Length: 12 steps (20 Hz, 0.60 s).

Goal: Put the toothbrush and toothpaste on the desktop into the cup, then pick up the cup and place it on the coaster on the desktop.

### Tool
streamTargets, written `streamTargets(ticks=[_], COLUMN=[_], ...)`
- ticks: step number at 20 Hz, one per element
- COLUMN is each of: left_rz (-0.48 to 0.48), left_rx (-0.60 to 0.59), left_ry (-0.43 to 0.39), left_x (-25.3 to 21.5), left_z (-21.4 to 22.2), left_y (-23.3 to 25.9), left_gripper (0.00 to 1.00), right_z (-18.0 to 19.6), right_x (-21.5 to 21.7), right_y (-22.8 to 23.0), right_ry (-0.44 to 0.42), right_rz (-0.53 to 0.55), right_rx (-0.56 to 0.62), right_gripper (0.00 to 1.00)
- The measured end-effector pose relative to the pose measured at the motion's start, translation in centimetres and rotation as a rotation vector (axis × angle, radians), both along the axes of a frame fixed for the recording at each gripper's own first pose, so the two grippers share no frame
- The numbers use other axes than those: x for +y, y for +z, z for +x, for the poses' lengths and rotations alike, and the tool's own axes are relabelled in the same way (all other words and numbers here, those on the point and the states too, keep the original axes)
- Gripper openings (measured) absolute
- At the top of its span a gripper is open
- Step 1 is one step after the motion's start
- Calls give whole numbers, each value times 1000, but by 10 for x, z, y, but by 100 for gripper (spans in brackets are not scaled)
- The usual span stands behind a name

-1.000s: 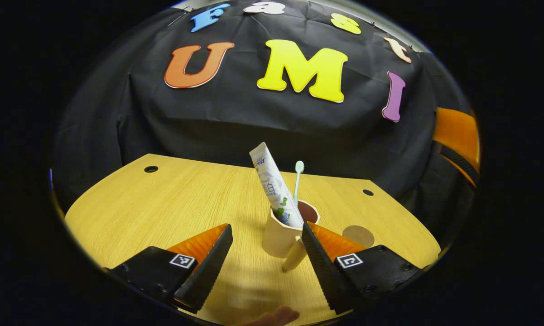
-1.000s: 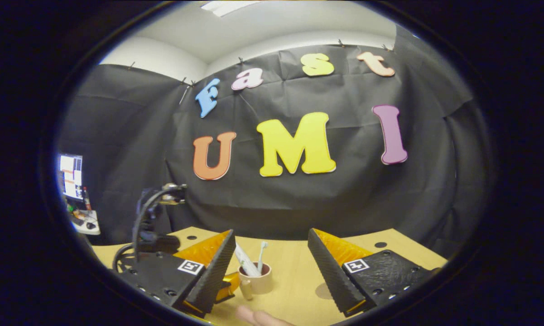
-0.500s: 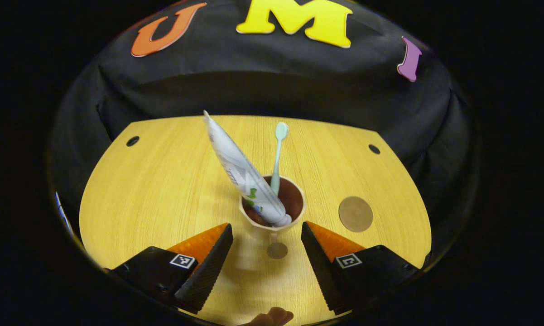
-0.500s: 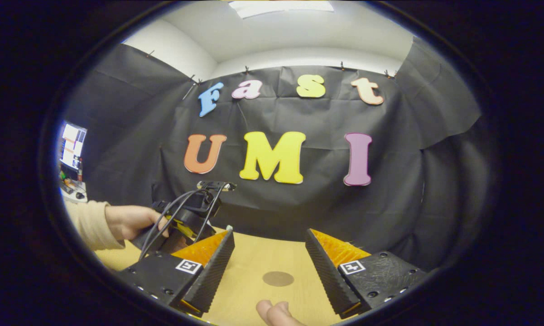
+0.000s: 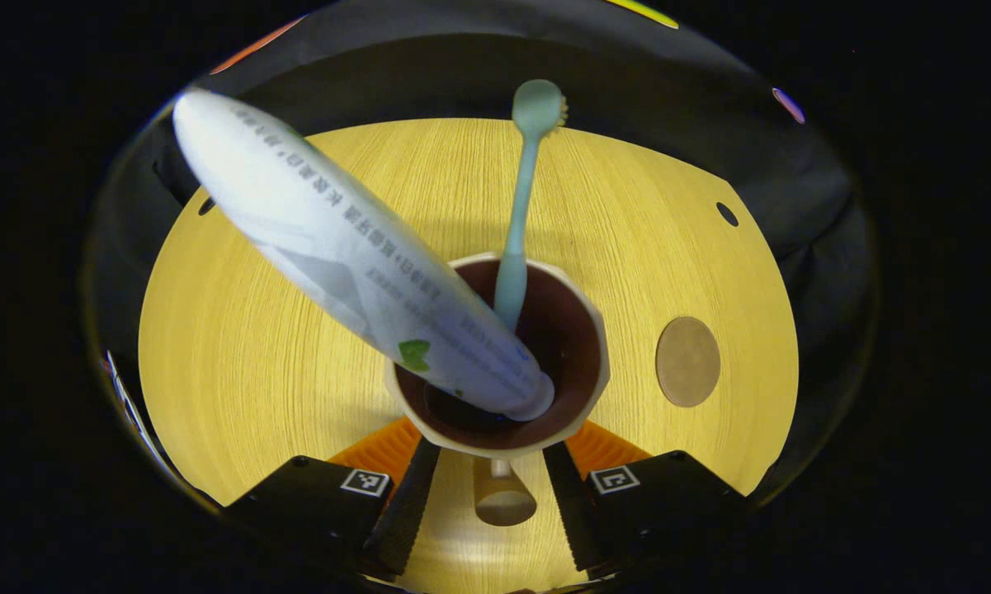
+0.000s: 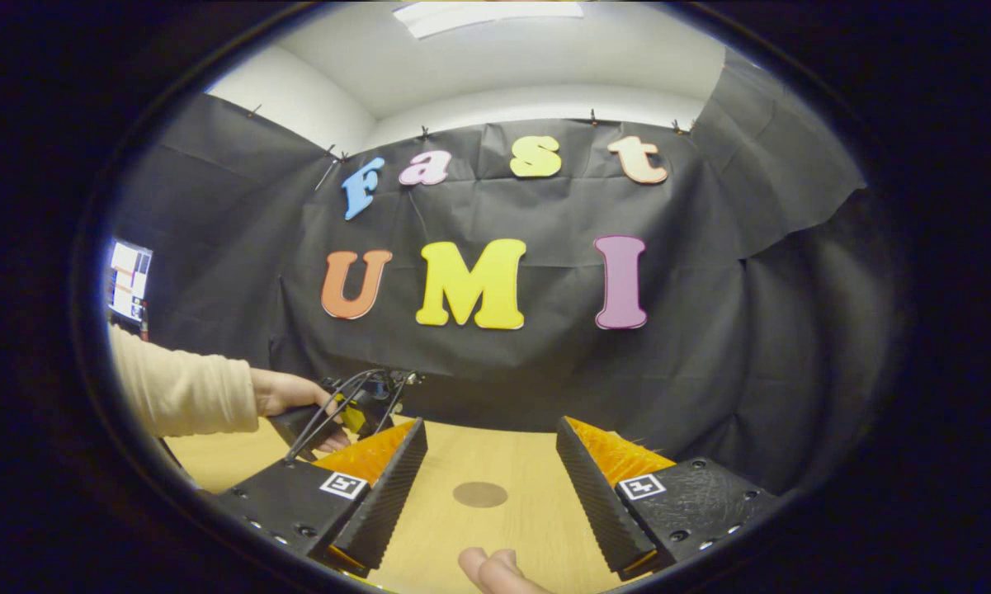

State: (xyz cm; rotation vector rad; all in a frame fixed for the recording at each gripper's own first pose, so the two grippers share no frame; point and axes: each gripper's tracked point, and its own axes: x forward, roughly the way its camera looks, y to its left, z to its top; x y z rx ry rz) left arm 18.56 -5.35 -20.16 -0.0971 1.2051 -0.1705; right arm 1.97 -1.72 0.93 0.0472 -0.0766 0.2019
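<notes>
Cup (image 5: 582, 375) handle between left gripper (image 5: 489, 503) fingers, contact unclear, right gripper (image 6: 491, 487) fingers wide apart, empty.

Black cloth wall (image 6: 495, 371), white ceiling (image 6: 495, 58) (lit panel), wooden desktop (image 5: 297, 330).

toothpaste tube (image 5: 355, 256): printed lines of small characters, too blurred to read | left claw (image 5: 487, 516): square black-and-white marker tags, no legible text | right claw (image 6: 491, 495): same tags
</notes>
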Motion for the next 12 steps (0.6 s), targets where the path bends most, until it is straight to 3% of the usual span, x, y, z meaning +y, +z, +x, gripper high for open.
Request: streamTargets(ticks=[2, 3, 8, 12], left_rz=[16, 31, 37, 33], left_rx=[18, 8, -32, -111], left_ry=[11, 7, 13, -70], left_x=[-5, -6, -27, -61], left_z=[-3, -2, -7, -8], left_y=[4, 6, 19, 68], left_gripper=[60, 33, 29, 29], right_z=[10, 11, 17, 22], right_x=[-20, -28, -58, -71], right_y=[2, 1, 4, 0], right_ry=[-44, -56, -100, -117], right_rz=[34, 52, 133, 149], right_rx=[13, 25, 39, 65], right_gripper=[92, 95, 95, 95])
